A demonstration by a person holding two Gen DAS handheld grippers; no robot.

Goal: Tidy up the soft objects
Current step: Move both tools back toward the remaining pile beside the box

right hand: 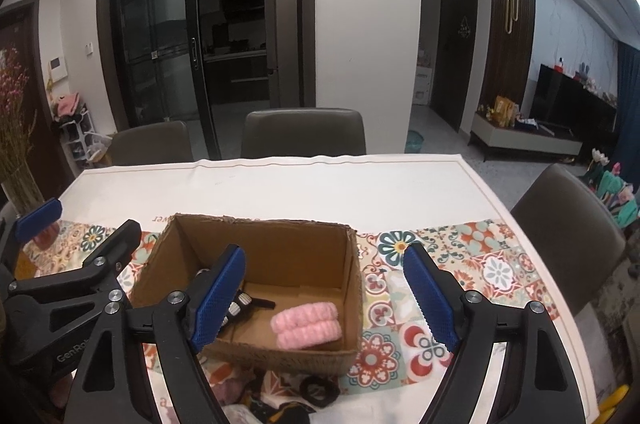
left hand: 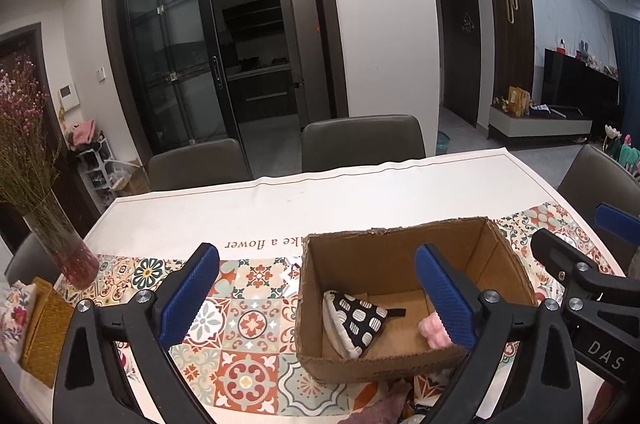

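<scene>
Hovering side by side at the near edge of the table, both grippers pointed down toward the box. The left gripper had its jaws spread wide with nothing between them; the right gripper was also well open and empty. Inside the box lay a spotted pot holder on the left and a pink rolled cloth on the right, near the front wall. More soft things waited outside, just in front of the box: a black hair tie, a mauve cloth and some dark fabric that was too cut off to identify.

From here the main risk looked like collision. The two grippers stood close together, so reaching for the same pile could knock one against the other. The box seemed light and unanchored, and a finger catching its near wall would likely push it across the tablecloth. The hair tie lay flat and thin, so a grasp might slide over it or pinch the tablecloth instead. At the far left, a vase could be tipped by a wide swing.
</scene>
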